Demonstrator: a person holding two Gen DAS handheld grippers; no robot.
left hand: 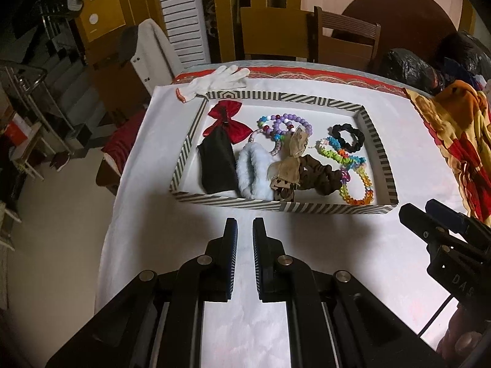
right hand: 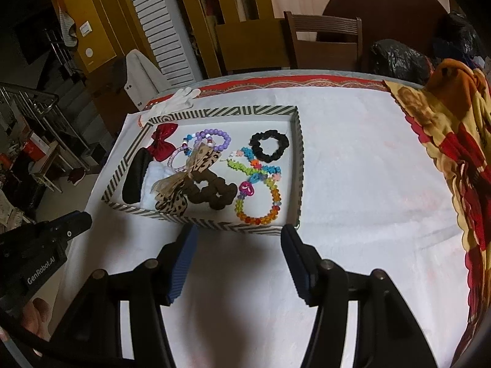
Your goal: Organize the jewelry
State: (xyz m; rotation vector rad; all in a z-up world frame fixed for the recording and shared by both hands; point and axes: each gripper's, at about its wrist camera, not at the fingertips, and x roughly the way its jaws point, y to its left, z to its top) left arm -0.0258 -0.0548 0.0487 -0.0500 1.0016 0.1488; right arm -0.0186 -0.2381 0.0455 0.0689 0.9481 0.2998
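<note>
Both grippers hover over the white tablecloth (left hand: pixel 307 239) before the near wall of the shallow striped cardboard tray (left hand: pixel 380 150), the left gripper (left hand: pixel 245 230) with its jaws nearly closed on nothing and the right gripper (right hand: pixel 237 239) spread wide and empty. Inside the tray lie a red velvet bow (left hand: pixel 225 121) in the far left corner, a purple bead bracelet (left hand: pixel 288 122) beside it, a black fabric scrunchie (right hand: pixel 269 145) toward the far right corner, a brown scrunchie (right hand: pixel 211 194) mid-tray and a rainbow crystal-bead bracelet (right hand: pixel 260 205) (near right corner). A white cotton glove (left hand: pixel 214 81) rests on the cloth just past the tray's far left corner.
</note>
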